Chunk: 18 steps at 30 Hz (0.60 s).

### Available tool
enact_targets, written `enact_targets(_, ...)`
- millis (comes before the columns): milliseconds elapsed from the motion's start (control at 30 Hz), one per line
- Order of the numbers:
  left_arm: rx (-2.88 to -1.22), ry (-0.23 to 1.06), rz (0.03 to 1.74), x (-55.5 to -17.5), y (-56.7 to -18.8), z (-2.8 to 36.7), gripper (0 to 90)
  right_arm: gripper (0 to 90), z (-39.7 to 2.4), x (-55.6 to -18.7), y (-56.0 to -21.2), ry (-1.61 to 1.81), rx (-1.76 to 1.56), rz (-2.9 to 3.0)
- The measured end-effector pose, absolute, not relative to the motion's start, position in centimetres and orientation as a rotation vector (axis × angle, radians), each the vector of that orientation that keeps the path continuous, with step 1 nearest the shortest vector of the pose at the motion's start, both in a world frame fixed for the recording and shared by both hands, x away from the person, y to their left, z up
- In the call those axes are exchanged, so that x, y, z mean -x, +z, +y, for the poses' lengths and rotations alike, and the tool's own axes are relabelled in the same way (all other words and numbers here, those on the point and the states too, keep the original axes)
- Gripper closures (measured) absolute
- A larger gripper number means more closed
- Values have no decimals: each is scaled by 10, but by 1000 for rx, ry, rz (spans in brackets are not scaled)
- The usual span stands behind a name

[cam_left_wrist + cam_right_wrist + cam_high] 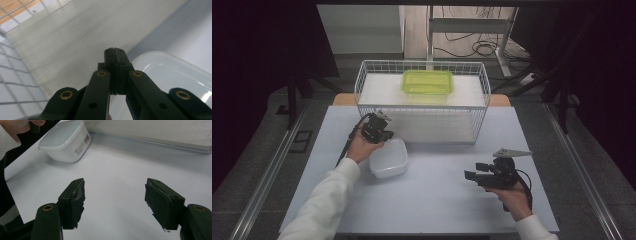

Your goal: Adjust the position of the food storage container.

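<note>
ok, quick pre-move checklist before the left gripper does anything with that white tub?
1. Left gripper jaws: shut, pads together in the left gripper view with nothing between them. Not ok for grasping; open first.
2. White plastic container: upright on the table, beside the left gripper. Ok.
3. Contact between left gripper and container rim: cannot tell.
4. Right gripper jaws: open, nothing between them, over bare table away from the container. Ok.
5. Wire basket: close behind the left gripper, so clearance looks tight. Not ok.
6. Green container: sits in the basket, out of the way. Ok.
</note>
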<state>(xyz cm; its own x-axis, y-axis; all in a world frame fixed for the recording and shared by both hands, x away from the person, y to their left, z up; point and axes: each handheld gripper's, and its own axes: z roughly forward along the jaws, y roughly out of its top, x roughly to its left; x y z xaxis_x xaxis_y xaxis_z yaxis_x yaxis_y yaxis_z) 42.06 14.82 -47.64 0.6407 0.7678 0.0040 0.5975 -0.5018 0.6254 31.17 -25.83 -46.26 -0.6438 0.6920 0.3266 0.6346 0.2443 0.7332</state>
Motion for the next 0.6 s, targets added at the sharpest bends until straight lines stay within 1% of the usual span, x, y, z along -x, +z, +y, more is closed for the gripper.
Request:
enact_targets(333,-2305,325,986,-402,-475,127,900,321,-258,-310,-462,1383,-1292,2426)
enact_targets(533,-2299,334,990,-398,-473,128,900,321,-257,-310,-461,1388,-1287,2422)
enact_targets(600,-2274,340,1007,-397,-468,136,900,321,-258,-309,-460,1390,-1287,2419)
